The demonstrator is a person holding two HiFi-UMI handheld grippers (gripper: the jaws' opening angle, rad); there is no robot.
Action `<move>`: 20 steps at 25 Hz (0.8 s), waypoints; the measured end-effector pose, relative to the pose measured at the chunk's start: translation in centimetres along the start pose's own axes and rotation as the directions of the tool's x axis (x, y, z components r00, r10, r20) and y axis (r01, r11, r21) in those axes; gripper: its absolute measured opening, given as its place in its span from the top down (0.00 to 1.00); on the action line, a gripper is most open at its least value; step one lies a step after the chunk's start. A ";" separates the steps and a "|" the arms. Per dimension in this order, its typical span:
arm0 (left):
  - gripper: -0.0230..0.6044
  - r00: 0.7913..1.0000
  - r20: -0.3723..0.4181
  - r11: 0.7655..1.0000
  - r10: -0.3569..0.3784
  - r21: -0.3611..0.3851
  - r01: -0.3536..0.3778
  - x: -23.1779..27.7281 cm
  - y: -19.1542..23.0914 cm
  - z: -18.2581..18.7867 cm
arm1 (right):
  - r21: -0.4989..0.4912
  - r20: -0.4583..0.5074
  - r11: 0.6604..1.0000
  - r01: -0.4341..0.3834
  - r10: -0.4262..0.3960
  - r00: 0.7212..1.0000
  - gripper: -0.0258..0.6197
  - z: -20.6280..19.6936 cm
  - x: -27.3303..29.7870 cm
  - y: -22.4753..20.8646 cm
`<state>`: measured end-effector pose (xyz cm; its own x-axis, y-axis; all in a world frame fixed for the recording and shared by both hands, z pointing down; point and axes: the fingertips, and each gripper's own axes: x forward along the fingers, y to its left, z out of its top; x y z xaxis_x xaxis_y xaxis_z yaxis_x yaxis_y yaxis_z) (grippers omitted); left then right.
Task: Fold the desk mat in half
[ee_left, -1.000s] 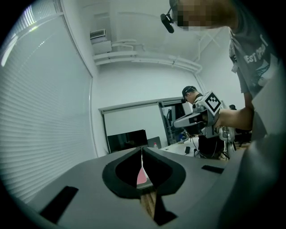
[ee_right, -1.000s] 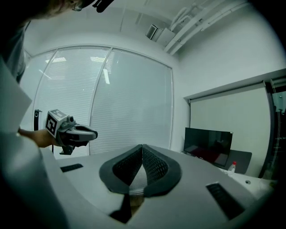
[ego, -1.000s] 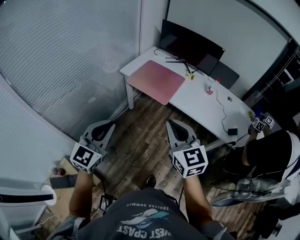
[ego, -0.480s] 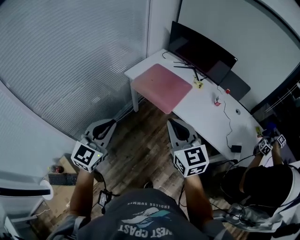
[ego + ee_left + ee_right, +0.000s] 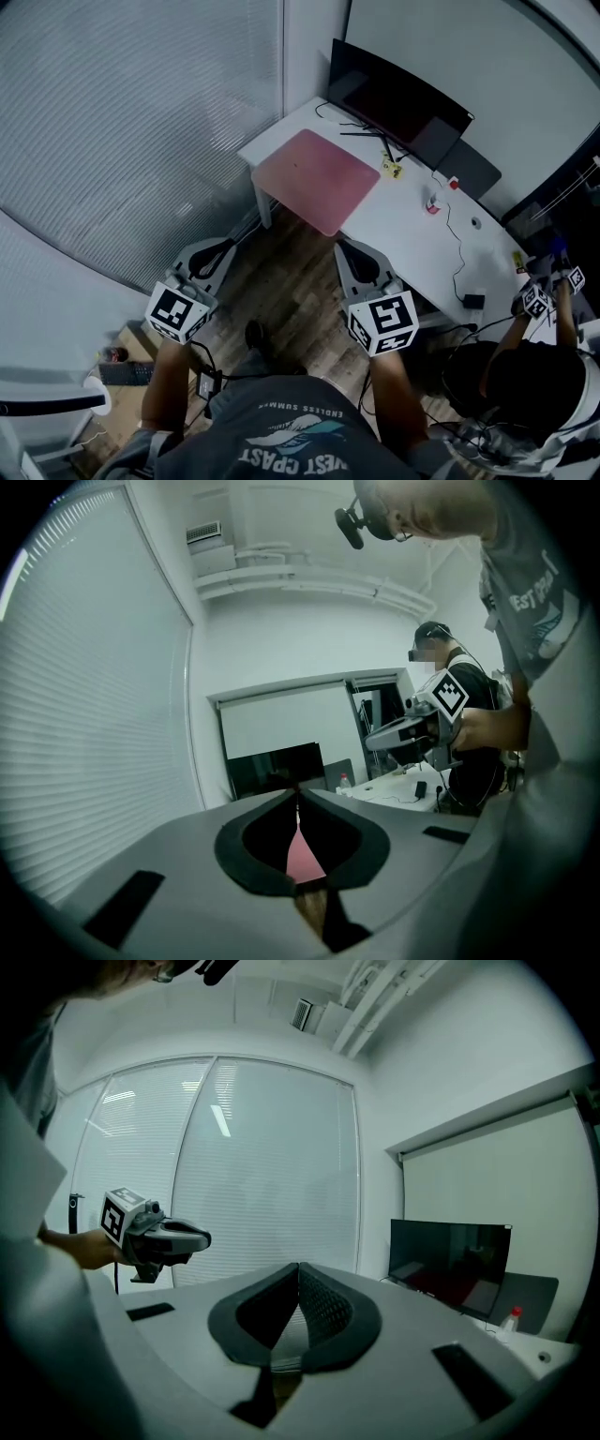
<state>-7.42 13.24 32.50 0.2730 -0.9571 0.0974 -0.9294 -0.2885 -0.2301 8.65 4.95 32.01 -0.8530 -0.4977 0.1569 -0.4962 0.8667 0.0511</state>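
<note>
The pink desk mat (image 5: 317, 180) lies flat on the left end of a white desk (image 5: 403, 234), ahead of both grippers. My left gripper (image 5: 228, 247) hangs over the wooden floor, well short of the desk, shut with nothing in it. My right gripper (image 5: 348, 247) is level with it, close to the desk's front edge below the mat, also shut and empty. In the left gripper view the closed jaws (image 5: 298, 794) frame a sliver of the pink mat (image 5: 302, 855). The right gripper view shows its jaws (image 5: 299, 1266) pressed together, with the left gripper (image 5: 202, 1237) beside them.
A dark monitor (image 5: 398, 98) stands at the desk's back, with cables and a small bottle (image 5: 433, 202) right of the mat. Window blinds (image 5: 141, 122) wall off the left. Another person (image 5: 534, 375) with grippers sits at the desk's right end. A keyboard (image 5: 122, 373) lies at lower left.
I have walked a little nearer the desk, carrying both shut grippers forward; the mat looks slightly larger and lower in the head view. The other person has slid toward the right edge.
</note>
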 end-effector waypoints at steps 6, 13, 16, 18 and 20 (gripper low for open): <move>0.93 0.995 0.028 0.995 -0.099 0.003 0.099 5.6 4.4 -0.6 | 0.006 -0.007 0.994 0.105 -0.105 0.994 0.92 0.7 3.5 -2.9; 0.93 0.977 0.067 0.979 -0.204 0.026 0.203 11.6 10.9 0.2 | 0.023 -0.026 0.976 0.218 -0.217 0.976 0.92 2.0 8.8 -5.6; 0.93 0.970 0.057 0.971 -0.237 0.036 0.236 13.3 12.5 -0.4 | 0.032 -0.033 0.969 0.246 -0.245 0.969 0.92 2.0 10.5 -6.4; 0.93 0.964 0.058 0.966 -0.258 0.043 0.255 14.3 13.3 -0.4 | 0.034 -0.041 0.965 0.259 -0.258 0.965 0.92 1.8 11.3 -6.8; 0.93 0.961 0.063 0.962 -0.270 0.045 0.268 15.0 14.2 -0.4 | 0.037 -0.049 0.961 0.275 -0.273 0.961 0.92 1.7 12.1 -7.1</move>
<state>-16.61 -5.23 31.04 0.5293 -0.8431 0.0944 -0.8102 -0.5354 -0.2388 1.59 -7.32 31.85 -0.6764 -0.7129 0.1850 -0.7171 0.6948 0.0555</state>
